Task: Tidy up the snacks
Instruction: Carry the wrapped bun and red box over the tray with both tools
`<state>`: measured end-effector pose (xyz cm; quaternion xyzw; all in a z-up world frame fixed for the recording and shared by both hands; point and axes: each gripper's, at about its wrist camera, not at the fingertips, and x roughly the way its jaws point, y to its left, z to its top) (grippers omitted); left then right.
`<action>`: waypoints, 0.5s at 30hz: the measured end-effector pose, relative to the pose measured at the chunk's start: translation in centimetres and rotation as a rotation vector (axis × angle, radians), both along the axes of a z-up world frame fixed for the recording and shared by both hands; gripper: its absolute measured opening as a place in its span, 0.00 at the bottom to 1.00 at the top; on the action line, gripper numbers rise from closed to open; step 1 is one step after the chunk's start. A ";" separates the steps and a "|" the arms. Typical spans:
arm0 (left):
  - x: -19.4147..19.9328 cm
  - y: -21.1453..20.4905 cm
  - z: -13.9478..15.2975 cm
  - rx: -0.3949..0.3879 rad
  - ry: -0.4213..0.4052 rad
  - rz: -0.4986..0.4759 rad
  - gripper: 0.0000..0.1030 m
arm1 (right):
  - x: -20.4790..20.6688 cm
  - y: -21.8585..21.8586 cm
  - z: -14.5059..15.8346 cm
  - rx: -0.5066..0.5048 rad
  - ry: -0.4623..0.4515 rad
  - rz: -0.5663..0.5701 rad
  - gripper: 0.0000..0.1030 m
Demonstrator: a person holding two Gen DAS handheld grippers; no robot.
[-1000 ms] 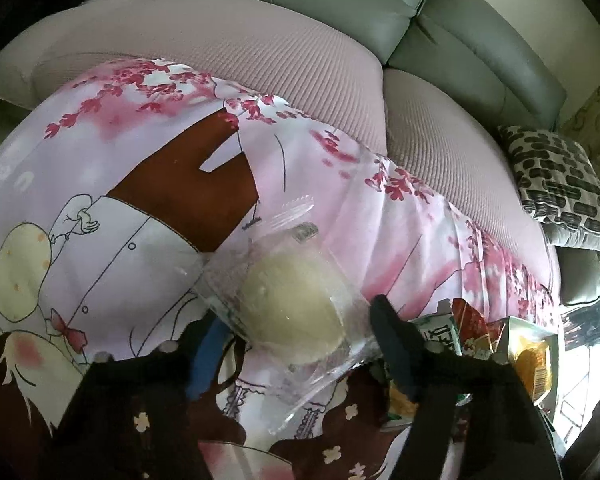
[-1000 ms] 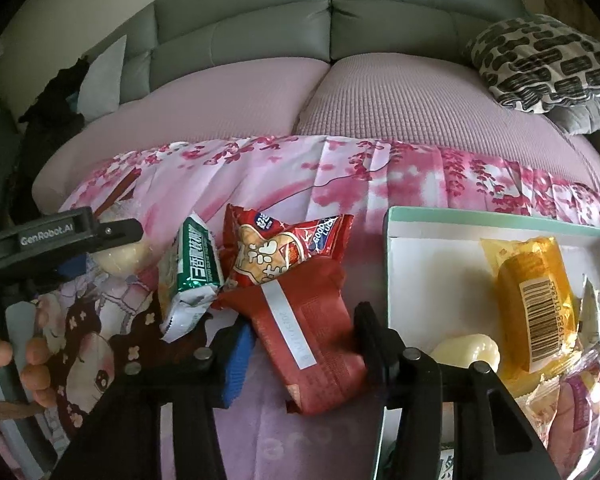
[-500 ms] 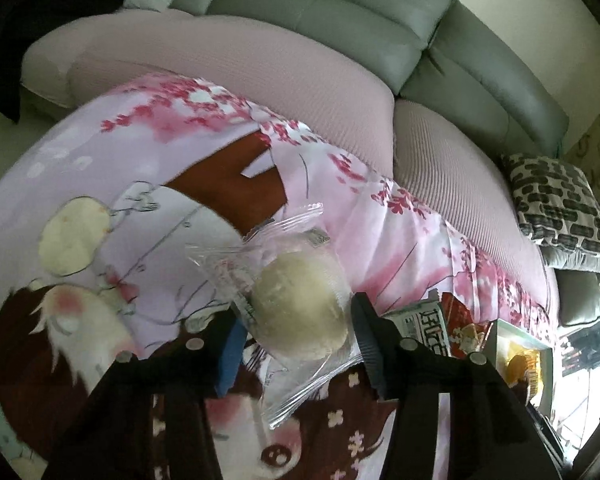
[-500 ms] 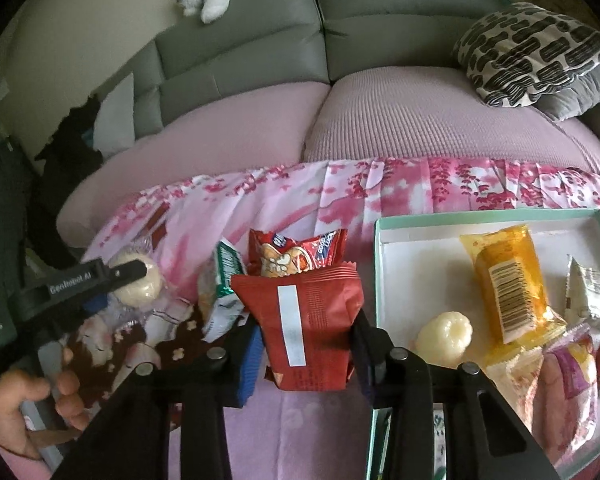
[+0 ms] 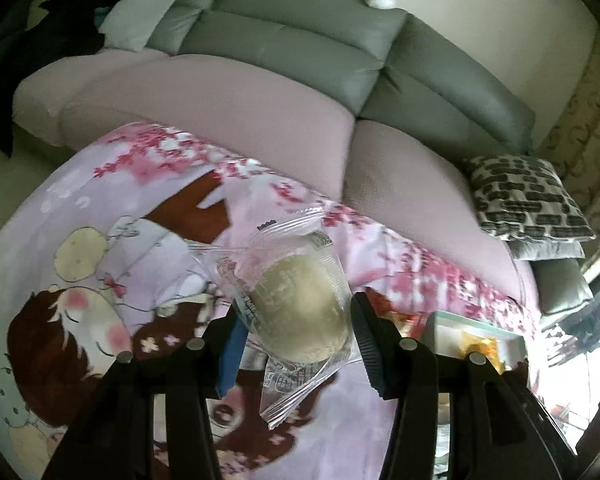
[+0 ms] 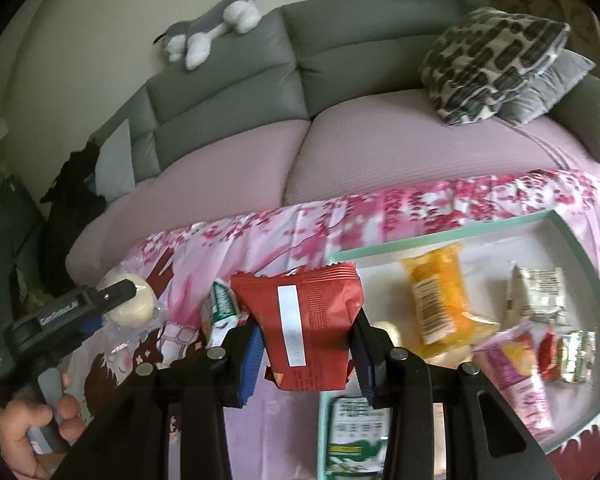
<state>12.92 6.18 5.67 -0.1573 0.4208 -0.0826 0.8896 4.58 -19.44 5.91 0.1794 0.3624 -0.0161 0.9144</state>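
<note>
A pale round bun in a clear wrapper [image 5: 300, 312] hangs above the pink cartoon cloth [image 5: 100, 264], with my left gripper [image 5: 296, 340] shut on it. From the right wrist view that bun [image 6: 134, 306] and the left gripper [image 6: 112, 304] show at the far left, a hand below them. My right gripper [image 6: 306, 348] is shut on a red snack packet [image 6: 306, 324], lifted clear of the cloth. To its right lies a white tray with a mint rim [image 6: 380, 252] holding several snacks, among them an orange packet [image 6: 440, 300]. A green-white packet [image 6: 222, 312] lies left of the red one.
A grey sofa with pink seat covers [image 6: 340, 148] runs behind the cloth. A patterned cushion [image 6: 492, 60] sits at its right end, a plush toy [image 6: 212, 32] on the backrest. Dark clothing [image 6: 76, 184] hangs at the left.
Both grippers closed on their snacks and rose: the left lifted the bun off the cloth, the right picked the red packet up from beside the tray.
</note>
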 end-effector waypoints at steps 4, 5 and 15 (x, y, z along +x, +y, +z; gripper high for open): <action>-0.4 -2.6 0.9 -0.006 -0.012 -0.051 0.51 | -1.1 -2.7 0.3 0.027 -0.006 -0.056 0.41; -0.5 -3.4 1.1 -0.012 -0.013 -0.070 0.51 | -1.4 -3.5 0.3 0.032 -0.005 -0.075 0.41; -1.8 -10.9 3.2 0.006 -0.053 -0.225 0.43 | -4.6 -11.1 0.0 0.054 0.006 -0.263 0.41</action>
